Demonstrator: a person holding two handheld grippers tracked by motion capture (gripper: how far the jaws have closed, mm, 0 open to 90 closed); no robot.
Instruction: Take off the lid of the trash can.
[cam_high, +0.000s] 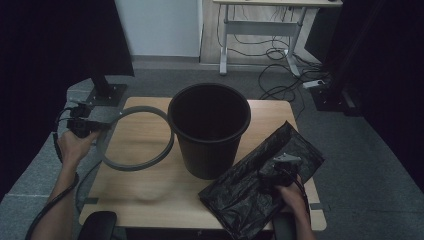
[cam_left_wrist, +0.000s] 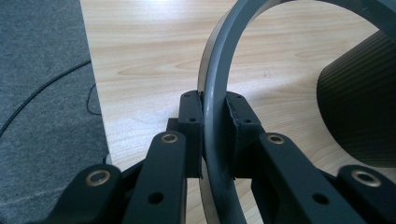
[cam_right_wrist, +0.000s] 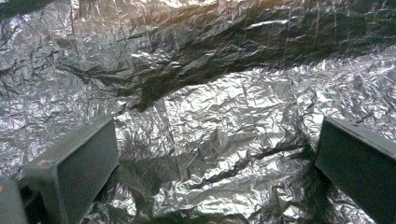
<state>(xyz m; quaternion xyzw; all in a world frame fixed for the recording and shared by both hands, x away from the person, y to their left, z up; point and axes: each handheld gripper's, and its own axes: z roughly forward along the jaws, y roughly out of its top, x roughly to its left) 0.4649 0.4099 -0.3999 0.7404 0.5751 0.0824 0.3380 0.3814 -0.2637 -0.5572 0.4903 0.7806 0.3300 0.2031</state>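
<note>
Left fingers (cam_left_wrist: 238, 126) clamped on the thin edge of the grey ring (cam_left_wrist: 215, 93), one pad pressed against each face, ring standing on edge between them in the left gripper view. Left gripper (cam_high: 86, 125) held at the left edge of the worktop (cam_high: 150, 185), ring (cam_high: 136, 138) extending from it over the wood, far side just beside the black bin (cam_high: 209, 130). Bin upright near the worktop centre, mouth open upward. Right fingers (cam_right_wrist: 70, 172) spread wide, nothing between the pads, poised over the crumpled black plastic bag (cam_right_wrist: 210, 116); contact with the bag not discernible. Right gripper (cam_high: 272, 172) positioned above the bag (cam_high: 250, 190), which lies flat on the right front part of the worktop, one corner near the bin base. Grey carpet (cam_left_wrist: 42, 93) beyond the left worktop edge, with a thin cable (cam_left_wrist: 37, 98) running across it.
</note>
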